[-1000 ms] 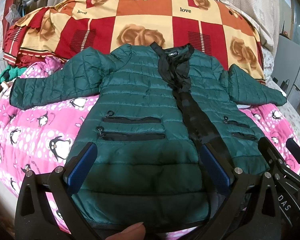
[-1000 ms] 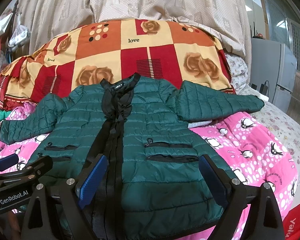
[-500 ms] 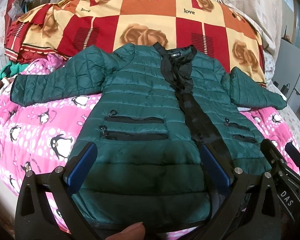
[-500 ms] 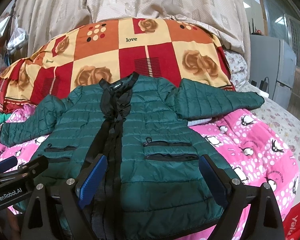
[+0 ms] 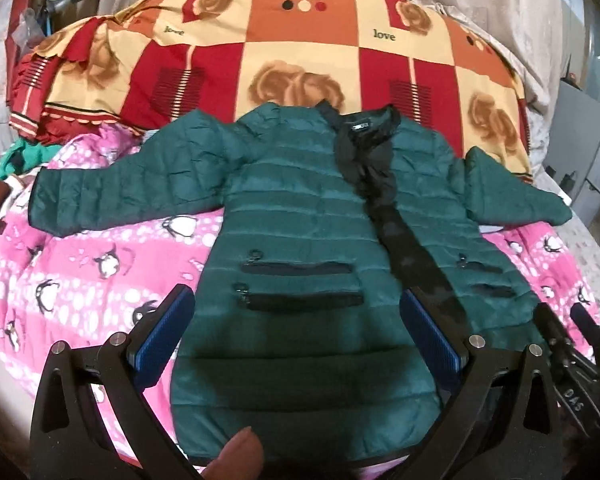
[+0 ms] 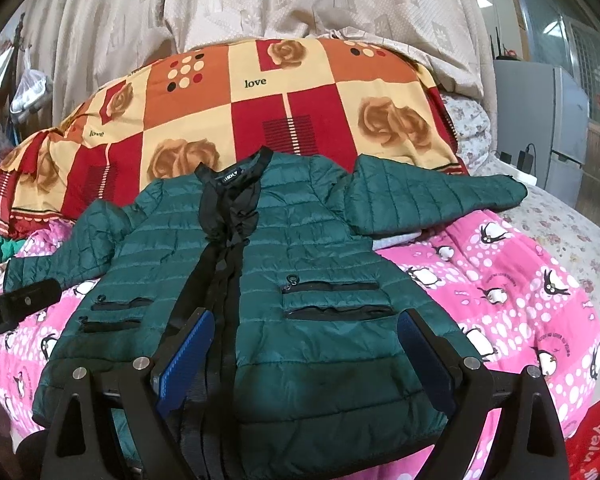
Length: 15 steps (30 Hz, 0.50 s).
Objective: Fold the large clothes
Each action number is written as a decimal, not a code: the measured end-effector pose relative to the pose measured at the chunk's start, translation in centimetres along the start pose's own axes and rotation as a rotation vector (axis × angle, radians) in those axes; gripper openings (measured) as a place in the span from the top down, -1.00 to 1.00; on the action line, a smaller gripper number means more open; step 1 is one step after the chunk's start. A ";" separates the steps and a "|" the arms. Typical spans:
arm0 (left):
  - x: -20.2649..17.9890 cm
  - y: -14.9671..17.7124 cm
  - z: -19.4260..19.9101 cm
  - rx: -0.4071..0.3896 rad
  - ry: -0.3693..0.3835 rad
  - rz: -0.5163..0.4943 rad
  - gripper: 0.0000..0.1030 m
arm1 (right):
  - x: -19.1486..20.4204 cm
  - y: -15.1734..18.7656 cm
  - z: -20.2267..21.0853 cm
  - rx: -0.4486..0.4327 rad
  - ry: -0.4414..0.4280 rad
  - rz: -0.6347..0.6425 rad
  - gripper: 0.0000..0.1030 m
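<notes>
Green quilted jacket, flat on pink penguin blanket, sleeves spread. Left gripper and right gripper: both released, empty.

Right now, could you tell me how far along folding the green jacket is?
Done: the green jacket lies spread flat, front up, sleeves out, on the pink penguin blanket. In hand: nothing; left claw and right claw hover open over the hem. Left: every fold.

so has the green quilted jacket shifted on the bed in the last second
No. The green quilted jacket lies spread flat, collar against the rose-patterned quilt as before; only the cameras shifted slightly.
</notes>
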<state>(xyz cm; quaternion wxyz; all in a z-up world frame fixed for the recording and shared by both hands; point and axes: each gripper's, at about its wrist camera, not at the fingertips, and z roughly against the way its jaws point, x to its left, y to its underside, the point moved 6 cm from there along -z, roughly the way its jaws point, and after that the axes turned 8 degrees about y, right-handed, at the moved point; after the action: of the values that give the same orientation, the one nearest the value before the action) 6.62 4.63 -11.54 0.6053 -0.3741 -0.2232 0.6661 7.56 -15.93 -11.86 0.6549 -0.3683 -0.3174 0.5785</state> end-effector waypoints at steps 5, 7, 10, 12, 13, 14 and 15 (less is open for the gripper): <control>0.4 1.0 -0.7 -0.001 -0.063 0.014 -0.99 | 0.1 0.0 0.5 -0.012 -0.017 0.002 -0.77; 0.0 1.1 -0.4 -0.019 -0.094 -0.007 -0.99 | 0.2 0.0 0.6 -0.014 -0.018 0.005 -0.77; -0.9 1.2 0.0 -0.053 -0.136 -0.065 -0.99 | 0.3 0.1 0.5 -0.005 -0.021 0.011 -0.77; -1.2 1.2 0.3 -0.074 -0.159 -0.090 -0.99 | 0.3 0.1 0.5 -0.005 -0.021 0.008 -0.77; -1.3 1.2 0.4 -0.079 -0.171 -0.102 -0.99 | 0.3 0.1 0.4 -0.006 -0.021 0.009 -0.77; -1.4 1.2 0.4 -0.081 -0.180 -0.109 -0.99 | 0.3 0.1 0.4 -0.006 -0.022 0.007 -0.77; -1.4 1.2 0.4 -0.085 -0.187 -0.117 -0.99 | 0.4 0.1 0.3 -0.004 -0.022 0.007 -0.77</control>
<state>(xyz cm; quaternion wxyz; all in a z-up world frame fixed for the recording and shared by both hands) 5.53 3.09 -11.87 0.6032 -0.3222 -0.3280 0.6517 7.31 -15.53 -11.77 0.6486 -0.3644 -0.3247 0.5841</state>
